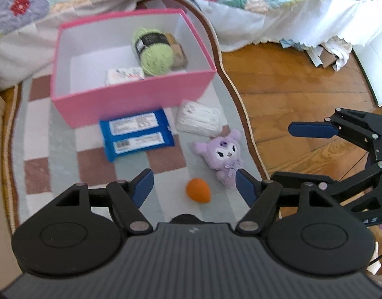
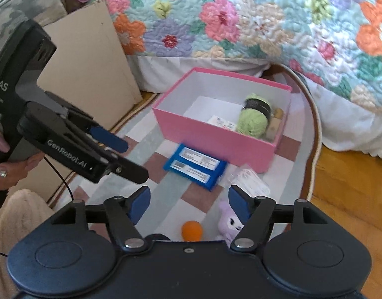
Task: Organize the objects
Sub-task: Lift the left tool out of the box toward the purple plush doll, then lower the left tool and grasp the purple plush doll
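Note:
An open pink box [image 1: 131, 99] [image 2: 211, 137] stands on the checked rug and holds green yarn [image 1: 153, 49] [image 2: 253, 119], a white packet [image 1: 125, 74] and a brown item [image 1: 179, 54]. In front of it lie a blue wipes pack [image 1: 136, 134] [image 2: 194, 165], a clear packet of white masks [image 1: 199, 119] [image 2: 248, 179], a purple plush [image 1: 224, 154] [image 2: 228, 220] and an orange ball [image 1: 198, 189] [image 2: 191, 230]. My left gripper [image 1: 194, 177] [image 2: 127, 157] hovers open above the ball. My right gripper [image 2: 189, 194] [image 1: 298, 153] is open too, over the ball and plush, holding nothing.
A bed with a floral quilt [image 2: 240, 25] runs behind the box. A cardboard panel [image 2: 91, 69] leans at the left. Wooden floor [image 1: 290, 87] lies right of the rug's edge [image 1: 243, 114]. A person's hand [image 2: 6, 172] holds the left gripper's handle.

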